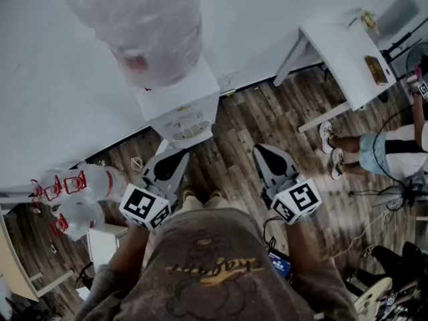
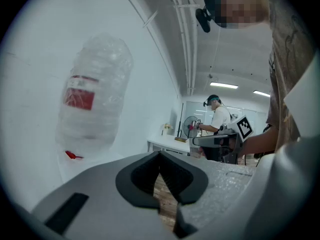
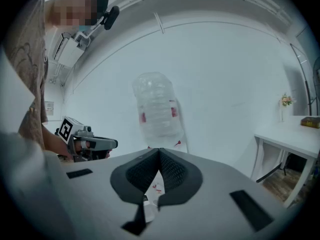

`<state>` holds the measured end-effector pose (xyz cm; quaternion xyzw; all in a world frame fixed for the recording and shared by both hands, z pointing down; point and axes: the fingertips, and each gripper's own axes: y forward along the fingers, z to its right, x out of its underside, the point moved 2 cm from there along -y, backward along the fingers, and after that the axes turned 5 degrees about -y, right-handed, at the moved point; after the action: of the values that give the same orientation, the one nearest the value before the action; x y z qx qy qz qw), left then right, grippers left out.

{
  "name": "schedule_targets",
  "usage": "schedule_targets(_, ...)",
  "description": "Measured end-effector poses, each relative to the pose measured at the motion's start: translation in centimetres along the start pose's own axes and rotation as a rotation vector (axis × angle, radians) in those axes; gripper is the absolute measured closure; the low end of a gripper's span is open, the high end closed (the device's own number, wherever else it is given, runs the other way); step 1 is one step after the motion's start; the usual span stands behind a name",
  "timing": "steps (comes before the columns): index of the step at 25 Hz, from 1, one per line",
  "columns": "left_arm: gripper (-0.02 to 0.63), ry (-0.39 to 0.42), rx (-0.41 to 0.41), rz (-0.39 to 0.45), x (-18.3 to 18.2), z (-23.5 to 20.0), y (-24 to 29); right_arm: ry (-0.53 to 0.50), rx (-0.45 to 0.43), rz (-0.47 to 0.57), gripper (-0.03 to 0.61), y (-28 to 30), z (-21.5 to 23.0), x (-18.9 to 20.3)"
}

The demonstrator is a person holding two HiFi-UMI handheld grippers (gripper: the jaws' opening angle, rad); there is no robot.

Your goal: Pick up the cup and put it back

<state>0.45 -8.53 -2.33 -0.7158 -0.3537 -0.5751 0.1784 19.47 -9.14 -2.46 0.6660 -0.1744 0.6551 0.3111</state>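
Left gripper (image 1: pixel 180 156), right gripper (image 1: pixel 262 151) face water dispenser (image 1: pixel 184 116); possibly cup (image 1: pixel 136 163) beside.

Left hand-held gripper (image 1: pixel 184 154) and right (image 1: pixel 260 150) closed.

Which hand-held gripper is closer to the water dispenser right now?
Left. The left hand-held gripper points at the water dispenser from just in front of its base. The right hand-held gripper is held farther off, to the dispenser's right.

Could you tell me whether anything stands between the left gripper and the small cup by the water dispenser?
Nothing visible does: in the head view the cup sits by the dispenser's foot, just left of the shut left gripper, with only bare floor between them.
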Motion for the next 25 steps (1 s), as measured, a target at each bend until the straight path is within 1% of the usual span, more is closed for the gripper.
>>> schedule_targets(7, 0.611, 0.05, 0.064, 0.003, -0.9, 0.1, -1.0, -0.034, 0.028, 0.004, 0.586, -0.3, -1.3, -1.5)
schedule_targets(11, 0.611, 0.047, 0.083, 0.007, -0.7, 0.0, -1.6, -0.039, 0.052, 0.002, 0.586, -0.5, -1.9, -1.8)
schedule_targets(15, 0.611, 0.052, 0.083, 0.016, -1.1, -0.3, -2.2, -0.042, 0.085, 0.001, 0.586, -0.7, -2.6, -1.8)
schedule_targets(20, 0.611, 0.039, 0.051, 0.037, -1.6, -1.3, -2.9, -0.019, 0.146, 0.026, 0.584, -1.0, -2.9, -2.0)
schedule_targets(25, 0.611, 0.045, 0.042, 0.054, -1.7, -2.3, -2.4, -0.036, 0.143, 0.029, 0.584, 0.1, -3.2, -1.4)
